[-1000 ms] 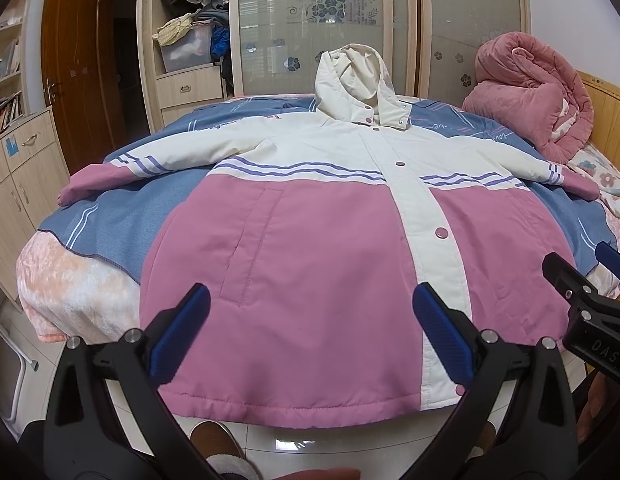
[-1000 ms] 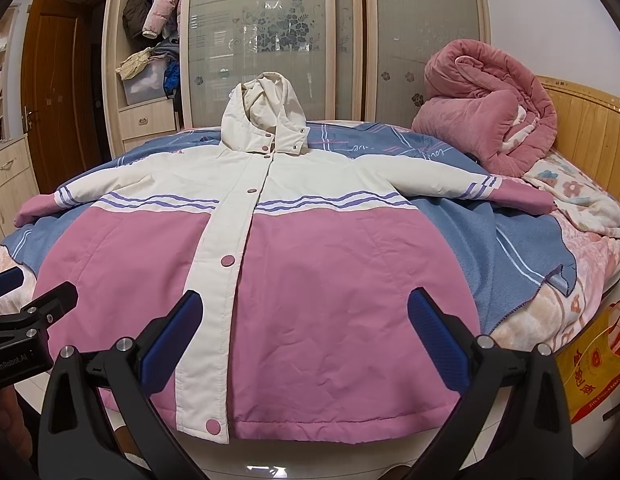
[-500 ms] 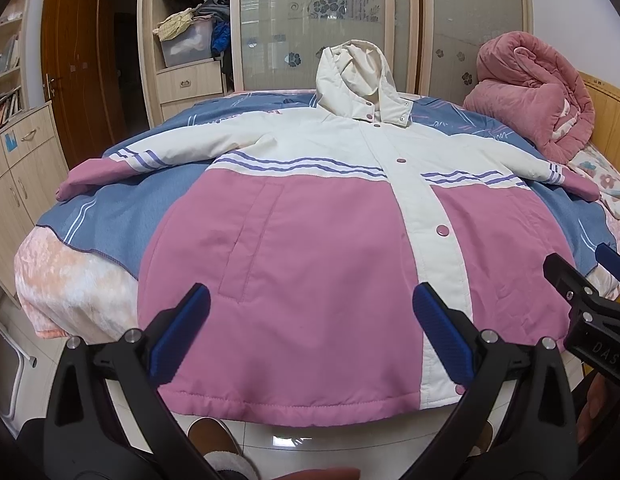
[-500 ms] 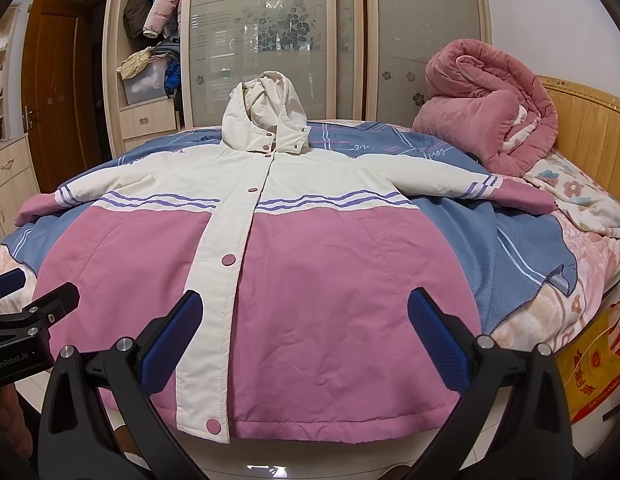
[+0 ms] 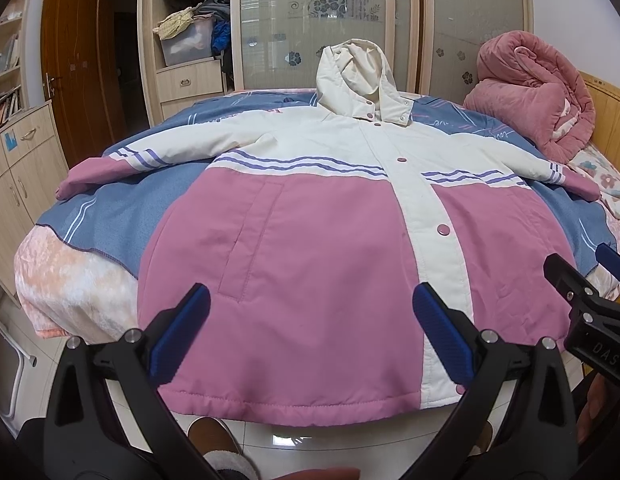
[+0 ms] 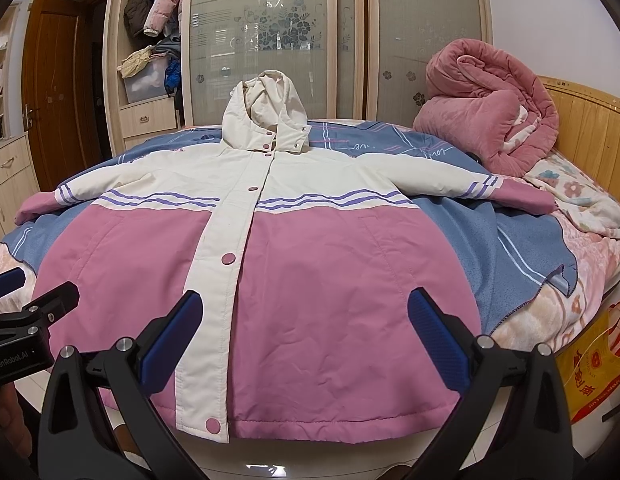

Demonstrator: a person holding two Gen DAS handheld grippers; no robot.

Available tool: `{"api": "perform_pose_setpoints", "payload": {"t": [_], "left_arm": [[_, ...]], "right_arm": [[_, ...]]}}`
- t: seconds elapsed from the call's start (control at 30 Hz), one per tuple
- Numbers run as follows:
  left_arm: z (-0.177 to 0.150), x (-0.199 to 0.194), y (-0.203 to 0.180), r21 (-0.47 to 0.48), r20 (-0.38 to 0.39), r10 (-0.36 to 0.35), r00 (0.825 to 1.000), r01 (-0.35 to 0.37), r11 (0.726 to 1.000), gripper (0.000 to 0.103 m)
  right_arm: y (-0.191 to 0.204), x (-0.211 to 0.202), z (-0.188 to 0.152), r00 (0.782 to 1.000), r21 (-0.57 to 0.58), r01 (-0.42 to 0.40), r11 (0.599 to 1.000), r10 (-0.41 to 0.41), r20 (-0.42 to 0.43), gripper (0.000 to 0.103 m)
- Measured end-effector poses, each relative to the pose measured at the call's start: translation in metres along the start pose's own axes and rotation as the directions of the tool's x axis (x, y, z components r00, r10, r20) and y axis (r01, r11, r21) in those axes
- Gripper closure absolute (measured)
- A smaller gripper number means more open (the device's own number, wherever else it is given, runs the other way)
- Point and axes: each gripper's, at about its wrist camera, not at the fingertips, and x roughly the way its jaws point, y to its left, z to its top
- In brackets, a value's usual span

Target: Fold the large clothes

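Observation:
A large hooded jacket (image 5: 310,248) (image 6: 310,264), pink below and cream above with purple stripes, lies flat and buttoned on the bed, sleeves spread to both sides, hem hanging over the near edge. My left gripper (image 5: 310,320) hovers open above the hem's left half, nothing between its blue pads. My right gripper (image 6: 304,318) stands open over the hem's right half, also holding nothing. Each gripper shows at the edge of the other's view: the right gripper (image 5: 582,304) and the left gripper (image 6: 26,304).
A blue blanket (image 5: 110,216) covers the bed under the jacket. A rolled pink quilt (image 6: 490,120) sits at the back right by the wooden headboard (image 6: 590,128). A wardrobe (image 5: 310,20) stands behind, a cabinet (image 5: 18,168) at left. A slippered foot (image 5: 214,440) stands on the tiled floor.
Both grippers have tilted and dropped slightly, so the jacket sits a little lower in each view. The jacket itself has not moved and the jaws stay open.

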Motion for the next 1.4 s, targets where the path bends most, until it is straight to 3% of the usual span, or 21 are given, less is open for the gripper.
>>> {"api": "perform_pose_setpoints", "payload": {"t": [0.17,0.23,0.37,0.5,0.53,0.67,0.8,0.87,1.0,1.17,1.27,1.33,1.4], "left_arm": [[0.000,0.002,0.003,-0.017,-0.007,0.001,1.000,-0.001,1.000,0.002],[0.001,0.003,0.006,-0.028,-0.002,-0.033,0.999,0.033,0.999,0.002],[0.001,0.004,0.001,0.027,-0.003,-0.024,1.000,0.024,0.999,0.002],[0.001,0.014,-0.004,0.057,-0.071,0.076,0.995,-0.072,0.996,0.002],[0.001,0.014,-0.003,0.057,-0.076,0.071,0.995,-0.067,0.996,0.002],[0.002,0.016,0.018,-0.038,-0.103,-0.111,0.988,0.108,0.993,0.002],[0.008,0.007,0.022,0.107,-0.007,0.081,0.997,-0.080,0.991,0.002],[0.008,0.003,0.025,0.131,0.021,0.112,0.993,-0.114,0.985,0.002],[0.007,0.002,0.039,0.099,0.000,0.054,0.999,-0.054,0.994,0.002],[0.011,-0.011,0.078,0.009,0.133,0.021,0.991,-0.023,1.000,0.002],[0.013,0.000,0.103,-0.002,0.045,0.048,0.998,-0.047,0.999,0.002],[0.010,0.001,0.136,-0.139,0.029,0.045,0.999,-0.040,0.989,0.002],[0.016,-0.008,0.169,-0.291,0.054,-0.012,0.998,0.027,0.956,0.002]], "right_arm": [[0.000,0.000,0.000,1.000,0.000,0.000,1.000,0.000,0.000,0.001],[0.000,0.000,0.000,1.000,0.001,0.000,1.000,0.000,0.001,0.001],[0.000,0.000,0.000,1.000,0.000,0.000,1.000,0.000,0.000,0.001],[0.000,0.000,0.000,1.000,-0.001,-0.002,1.000,0.002,-0.001,0.001],[0.000,0.000,0.000,1.000,-0.001,-0.003,1.000,0.003,-0.001,0.001],[0.001,-0.001,0.001,1.000,0.001,-0.005,1.000,0.005,0.004,0.001],[-0.001,-0.002,0.001,1.000,0.005,-0.007,1.000,0.007,0.007,0.001],[-0.001,-0.002,0.002,1.000,0.006,-0.009,1.000,0.009,0.008,0.001],[-0.003,-0.004,0.002,1.000,0.015,-0.021,1.000,0.021,0.009,0.001],[-0.004,-0.009,0.002,0.999,0.013,-0.038,0.999,0.038,0.015,0.001],[-0.007,-0.012,0.003,0.999,0.017,-0.042,0.999,0.041,0.021,0.001],[-0.009,-0.012,0.003,0.999,0.026,-0.047,0.999,0.046,0.017,0.001],[-0.012,-0.012,0.003,0.999,0.031,-0.051,0.998,0.051,0.014,0.001]]}}
